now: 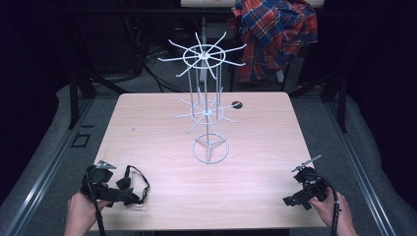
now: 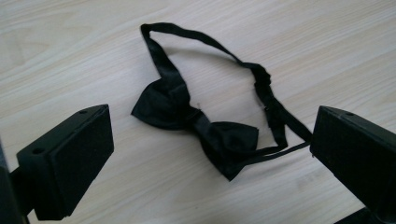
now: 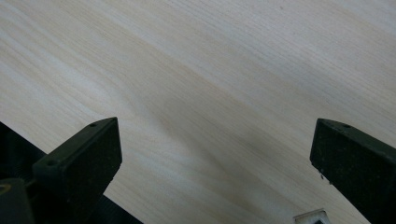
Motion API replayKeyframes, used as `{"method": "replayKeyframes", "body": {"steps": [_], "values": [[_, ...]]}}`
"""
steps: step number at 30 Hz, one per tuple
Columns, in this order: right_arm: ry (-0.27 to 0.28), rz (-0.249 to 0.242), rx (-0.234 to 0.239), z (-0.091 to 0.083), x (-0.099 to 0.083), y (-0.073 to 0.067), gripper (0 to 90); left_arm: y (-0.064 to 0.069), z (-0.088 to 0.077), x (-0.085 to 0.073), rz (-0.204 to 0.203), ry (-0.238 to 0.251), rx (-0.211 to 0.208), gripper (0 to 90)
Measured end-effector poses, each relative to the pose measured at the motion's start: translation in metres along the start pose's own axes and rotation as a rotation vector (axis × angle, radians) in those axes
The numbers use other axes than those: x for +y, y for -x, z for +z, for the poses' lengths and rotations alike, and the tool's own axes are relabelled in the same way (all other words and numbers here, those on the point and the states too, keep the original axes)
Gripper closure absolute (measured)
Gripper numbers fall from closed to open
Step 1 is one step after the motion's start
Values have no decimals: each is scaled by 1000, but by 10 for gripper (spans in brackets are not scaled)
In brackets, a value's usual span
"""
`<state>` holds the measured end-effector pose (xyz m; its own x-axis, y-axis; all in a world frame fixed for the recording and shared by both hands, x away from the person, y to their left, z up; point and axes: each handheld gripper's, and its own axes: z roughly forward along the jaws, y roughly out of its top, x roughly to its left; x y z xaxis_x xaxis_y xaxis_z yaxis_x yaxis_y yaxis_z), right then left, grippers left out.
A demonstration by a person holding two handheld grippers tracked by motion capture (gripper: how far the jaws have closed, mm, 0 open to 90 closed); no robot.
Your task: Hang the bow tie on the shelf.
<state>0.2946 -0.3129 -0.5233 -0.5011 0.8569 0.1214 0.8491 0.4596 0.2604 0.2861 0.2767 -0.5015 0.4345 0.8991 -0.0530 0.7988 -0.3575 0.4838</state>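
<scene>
Two tools are held low at the bench's (image 1: 147, 118) near edge, the left tool (image 1: 129, 195) spread wide over the black bow tie (image 2: 196, 123), the right tool (image 1: 295, 199) wide over bare wood, the wire rack (image 1: 209, 105) beyond.

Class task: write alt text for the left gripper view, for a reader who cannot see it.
A black bow tie with its looped strap lies flat on a pale wooden table, between the open jaws of the left claw, which hovers over it without touching.
</scene>
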Motion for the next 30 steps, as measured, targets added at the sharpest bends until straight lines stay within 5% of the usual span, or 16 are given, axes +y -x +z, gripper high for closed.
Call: {"method": "replayKeyframes", "body": {"steps": [15, 20, 30], "values": [[-9, -12, -1, 0, 2, -3, 16, 22, 10, 7, 72, -42, 9, 0], [5, -15, 7, -1, 2, -3, 15, 32, 20, 10, 102, -101, 63, 0], [2, -18, 6, 1, 2, -5, 15, 50, 38, 16, 163, -181, 59, 1]]}}
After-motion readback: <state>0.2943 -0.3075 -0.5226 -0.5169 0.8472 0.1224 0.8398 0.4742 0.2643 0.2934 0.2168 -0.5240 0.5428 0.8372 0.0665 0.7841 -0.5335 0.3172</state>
